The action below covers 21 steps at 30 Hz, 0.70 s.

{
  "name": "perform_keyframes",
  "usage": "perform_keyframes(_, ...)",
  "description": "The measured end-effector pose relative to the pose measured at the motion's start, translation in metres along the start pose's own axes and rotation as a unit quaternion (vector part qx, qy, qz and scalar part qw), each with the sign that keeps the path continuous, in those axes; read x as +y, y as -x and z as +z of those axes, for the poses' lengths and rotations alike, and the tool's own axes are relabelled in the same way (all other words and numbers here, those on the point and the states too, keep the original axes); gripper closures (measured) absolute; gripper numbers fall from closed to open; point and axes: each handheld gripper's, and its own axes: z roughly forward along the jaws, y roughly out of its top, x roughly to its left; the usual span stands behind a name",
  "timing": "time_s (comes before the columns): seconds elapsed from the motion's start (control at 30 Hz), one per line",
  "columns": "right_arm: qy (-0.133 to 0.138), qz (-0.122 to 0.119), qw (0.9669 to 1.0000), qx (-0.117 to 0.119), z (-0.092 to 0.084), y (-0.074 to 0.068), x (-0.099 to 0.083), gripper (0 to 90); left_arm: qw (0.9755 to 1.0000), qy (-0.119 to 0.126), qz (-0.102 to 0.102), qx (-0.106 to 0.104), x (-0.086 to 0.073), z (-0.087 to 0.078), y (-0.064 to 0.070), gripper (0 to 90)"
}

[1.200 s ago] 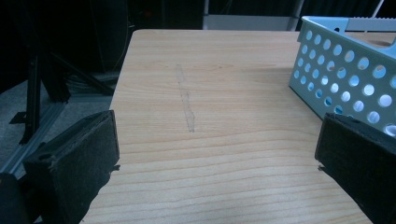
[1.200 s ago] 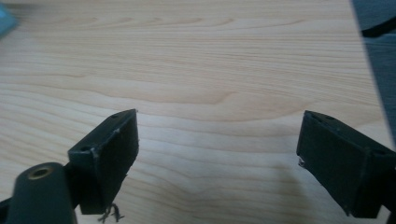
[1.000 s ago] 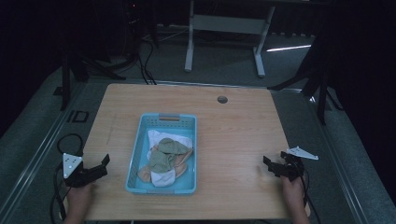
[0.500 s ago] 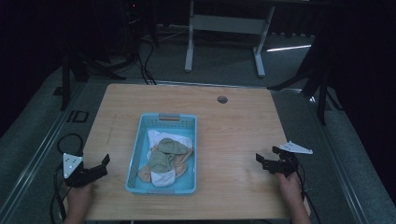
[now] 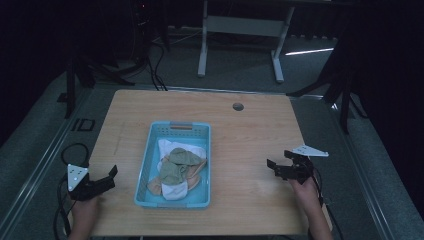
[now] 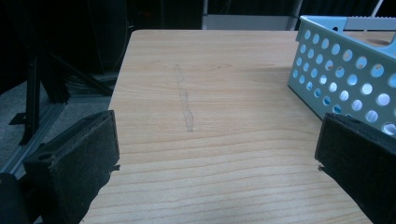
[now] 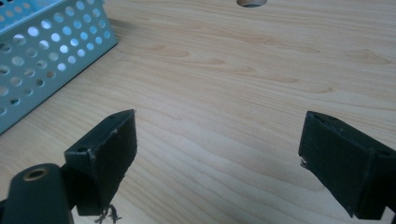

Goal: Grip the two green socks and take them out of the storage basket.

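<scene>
A light blue perforated basket (image 5: 150, 145) stands in the middle of the wooden table (image 5: 250, 135). Inside it lies a heap of cloth (image 5: 178, 169) in white, olive green and tan. My left gripper (image 5: 111, 176) hovers open over the table's front left corner, jaws pointing at the basket wall (image 6: 345, 70). My right gripper (image 5: 272, 166) is open over the front right of the table, well apart from the basket's corner (image 7: 42, 51). Bare wood lies between the jaws of both (image 6: 217, 154) (image 7: 219, 144).
A round cable hole (image 5: 238, 106) sits near the table's far edge. Black cables trail off the front left corner (image 5: 67, 155). A white desk frame (image 5: 240, 30) and dark stands are on the floor beyond the table.
My right gripper has slid left and a little forward, in from the table's right edge toward the basket. The left gripper has stayed put.
</scene>
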Motion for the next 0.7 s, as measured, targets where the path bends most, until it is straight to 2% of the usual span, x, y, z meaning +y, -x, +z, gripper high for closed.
perform_keyframes(0.37, 0.004, -0.031, 0.9989, 0.036, 0.002, -0.017, 0.021, 11.3, 1.0, 0.0, 0.0, -0.001, 0.0, 0.0, 0.0, 0.0)
perform_keyframes(0.7, 0.005, -0.042, 0.997, 0.065, 0.006, -0.03, 0.038, 11.6, 1.0, 0.0, 0.0, -0.002, 0.0, 0.0, 0.0, 0.0)
